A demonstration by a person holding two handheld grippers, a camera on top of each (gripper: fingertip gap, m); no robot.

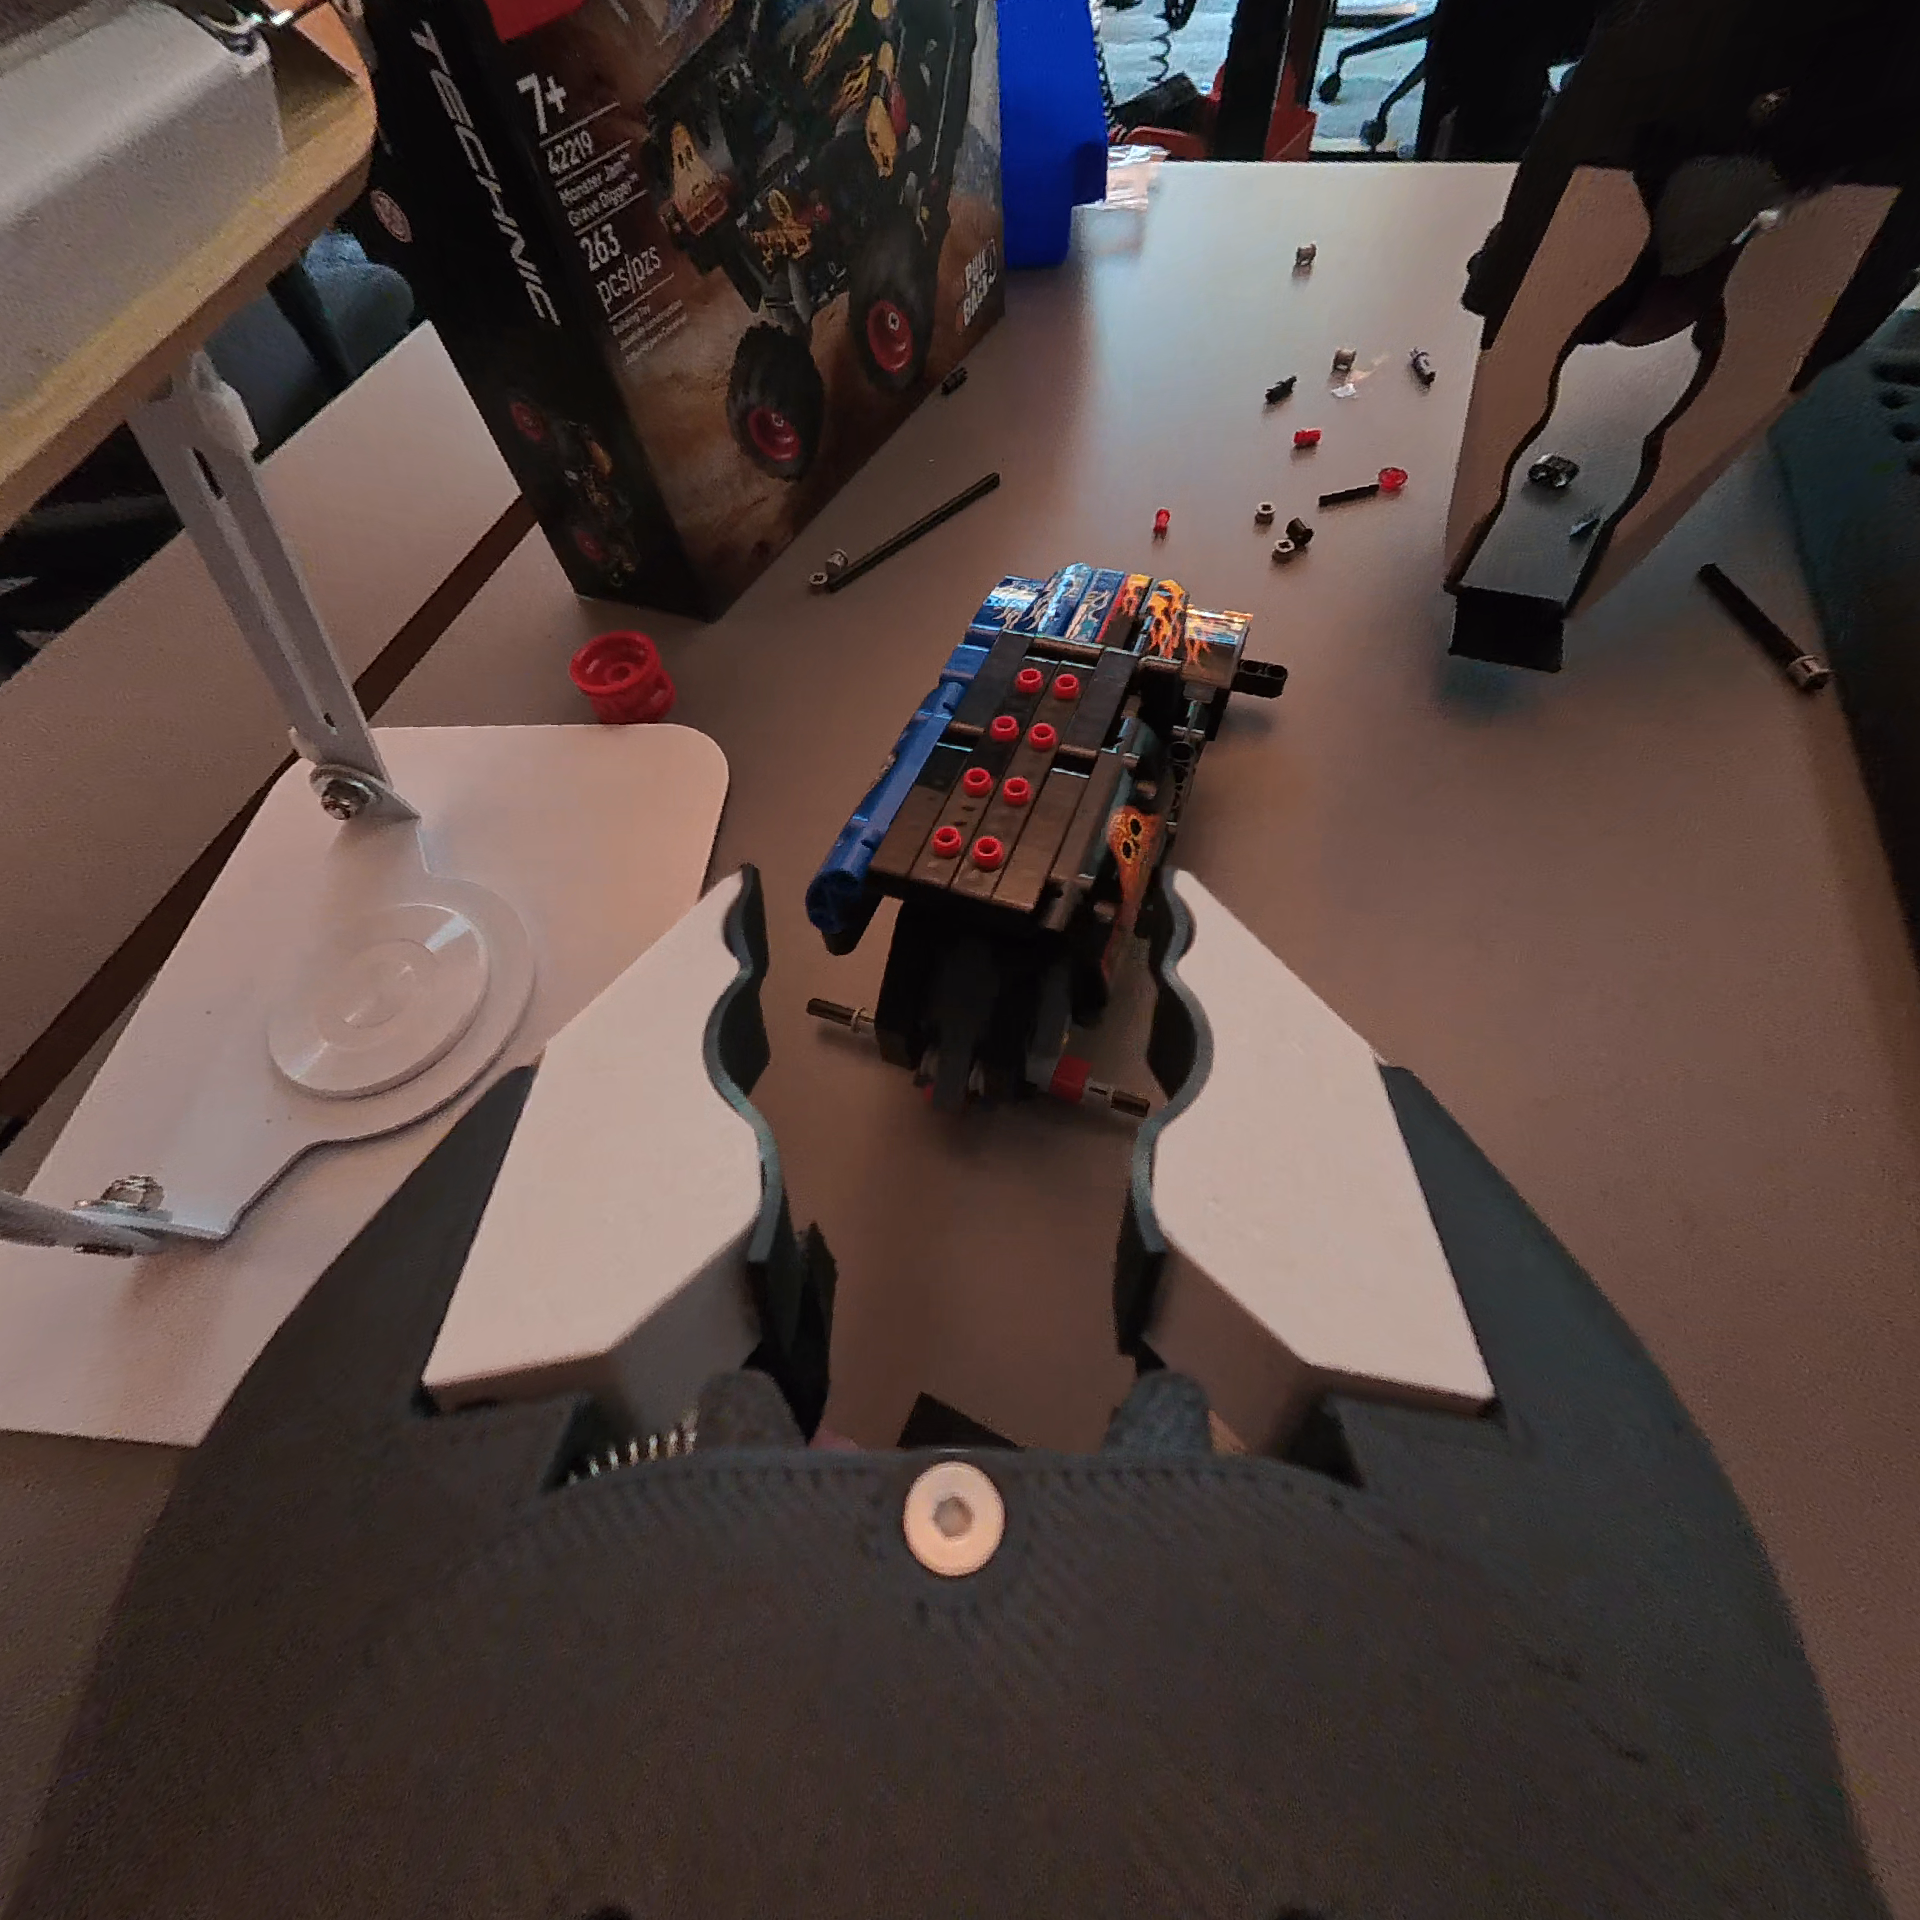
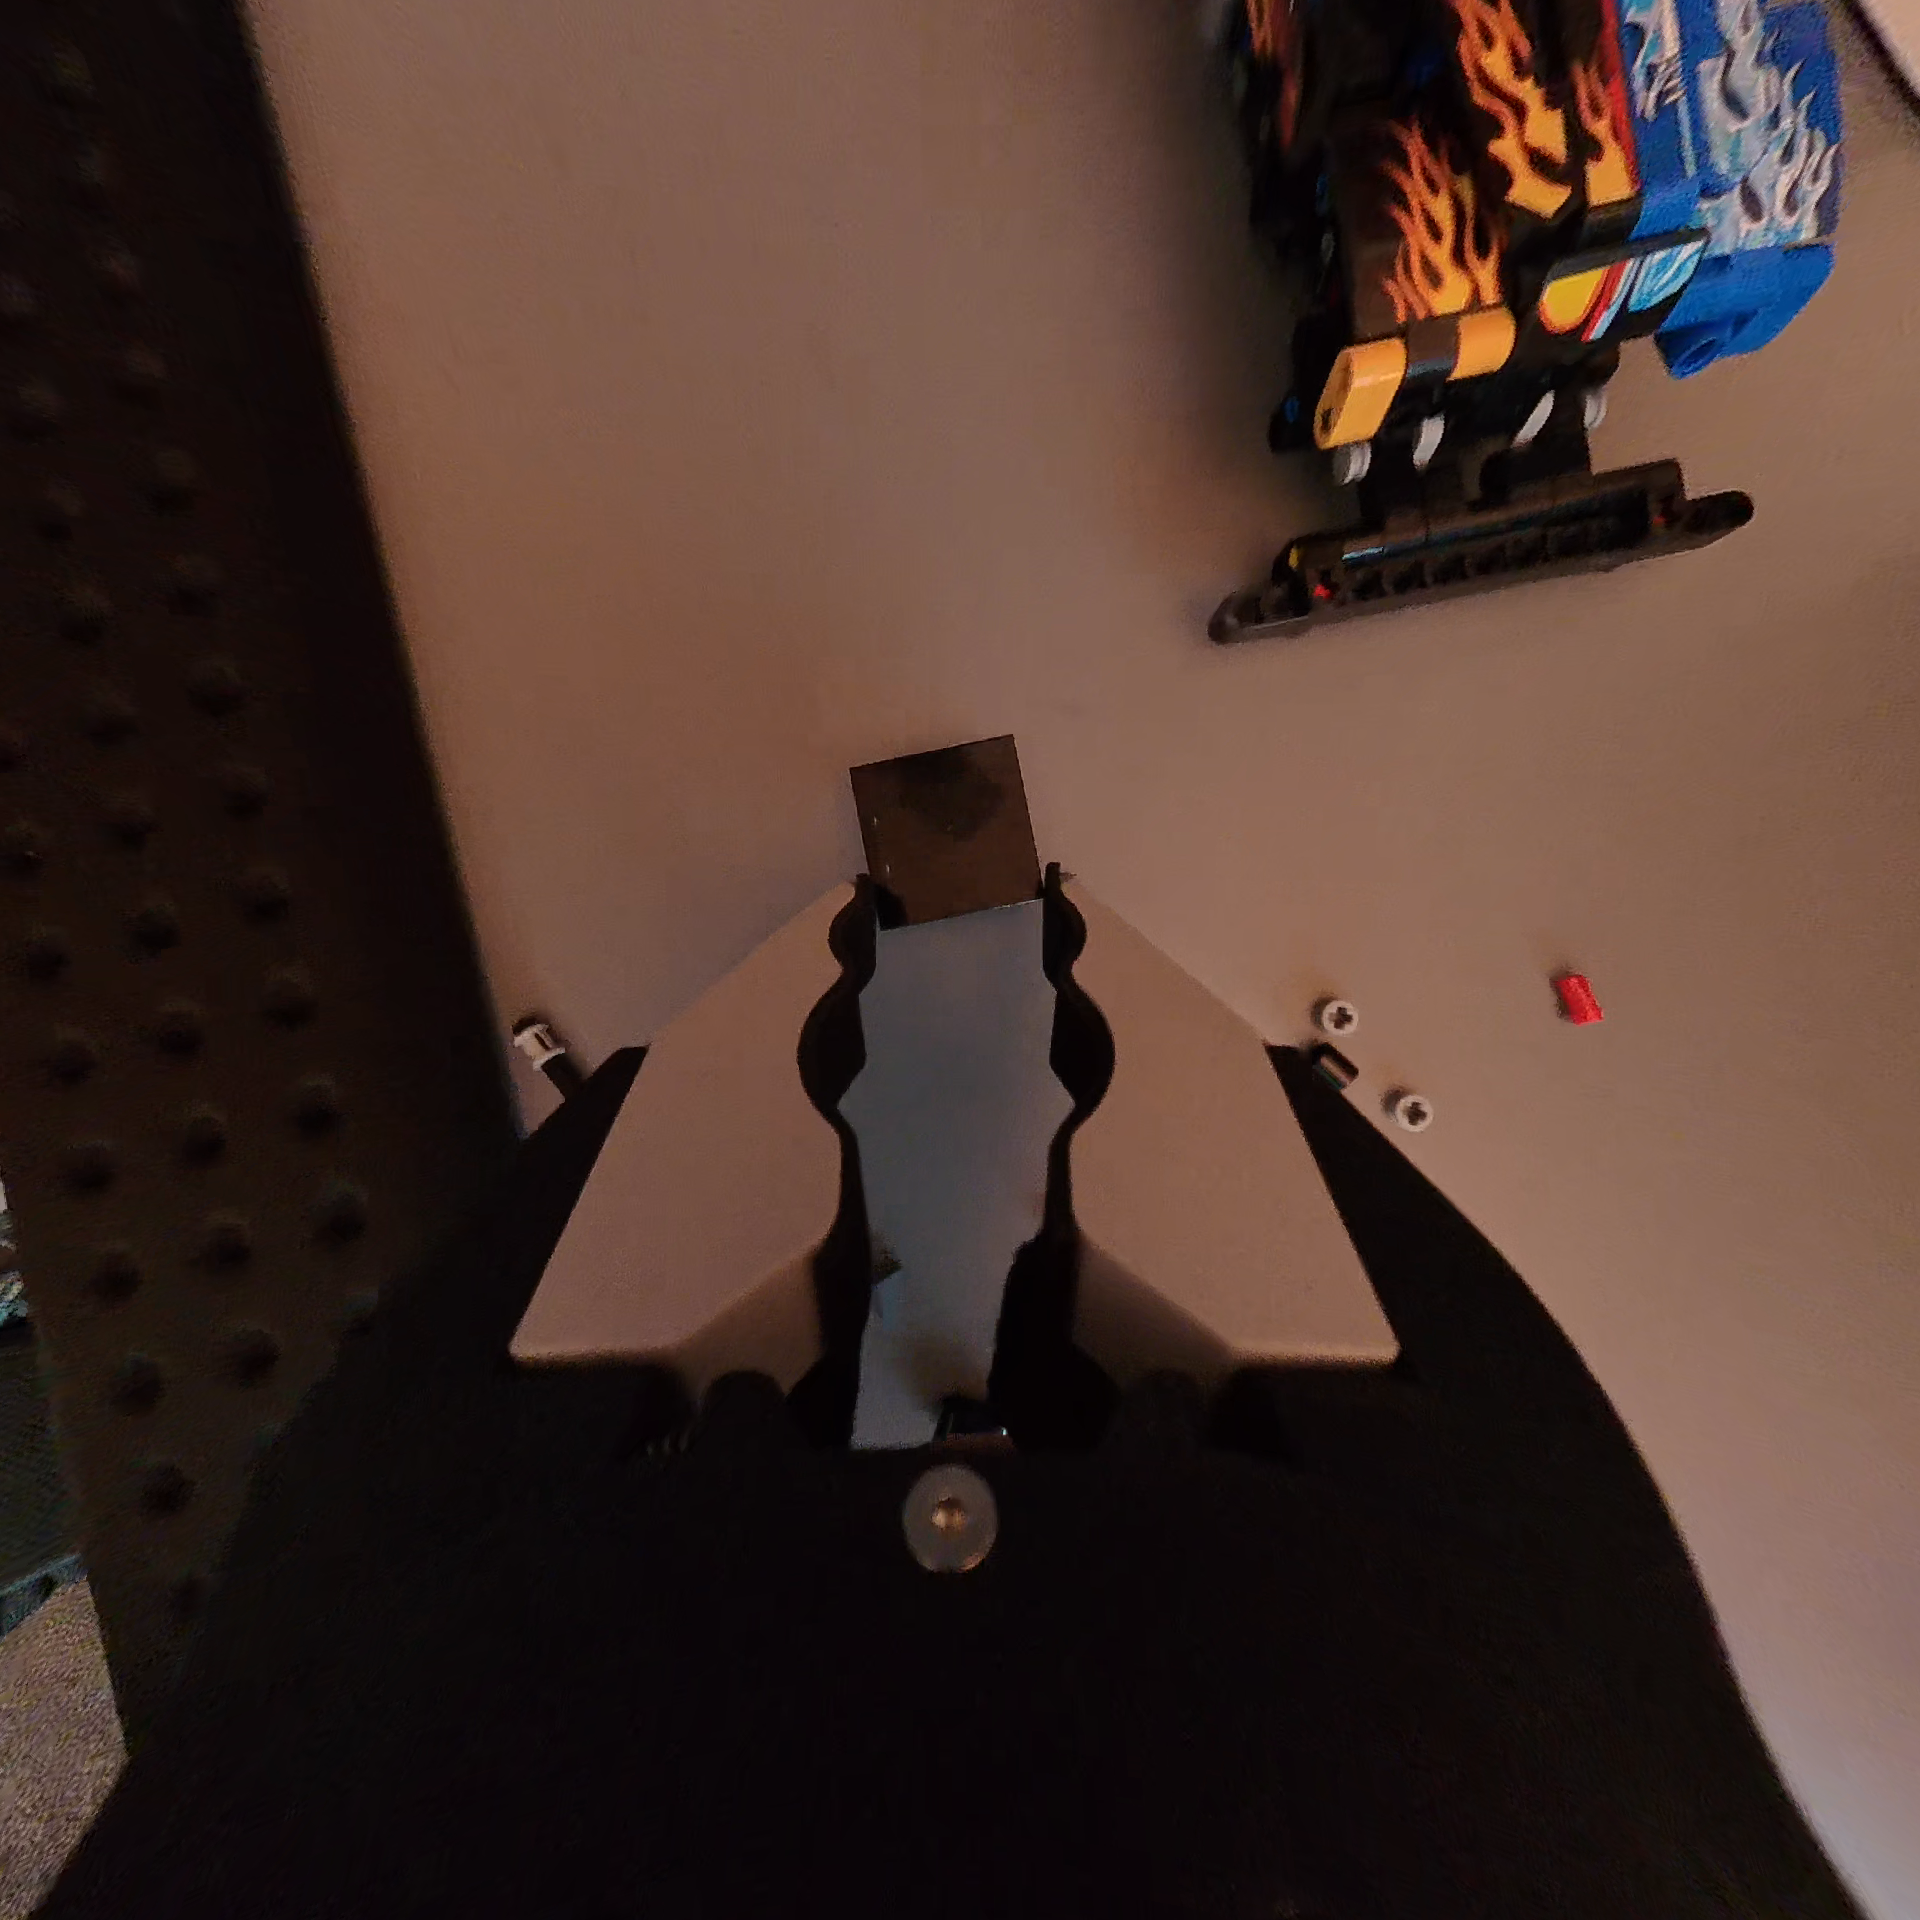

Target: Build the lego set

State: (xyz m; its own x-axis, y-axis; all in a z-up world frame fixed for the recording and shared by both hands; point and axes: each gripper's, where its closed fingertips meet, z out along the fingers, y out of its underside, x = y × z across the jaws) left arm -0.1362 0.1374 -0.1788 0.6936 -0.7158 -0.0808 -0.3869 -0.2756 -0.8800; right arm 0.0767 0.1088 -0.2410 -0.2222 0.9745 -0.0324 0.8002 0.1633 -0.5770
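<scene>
Left gripper (image 1: 961, 935) spread, empty, near truck body (image 1: 1039, 790) mid-tabletop (image 1: 1455, 935) — rigid but snap-fit, best gripped across chassis. Right gripper (image 2: 956, 883) pinched flat dark panel (image 2: 940, 826) — light, slippery.

Dim warm light, right wrist view v. dark w/ slight blur; wide-angle distortion bends edges in both.

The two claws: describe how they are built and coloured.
Both match. The left claw has a dark, ribbed printed body with a pale hex-socket screw at its centre, a small metal spring, and two white wedge-shaped fingers edged with wavy black pads. The right claw has the same parts, dimly lit.
</scene>
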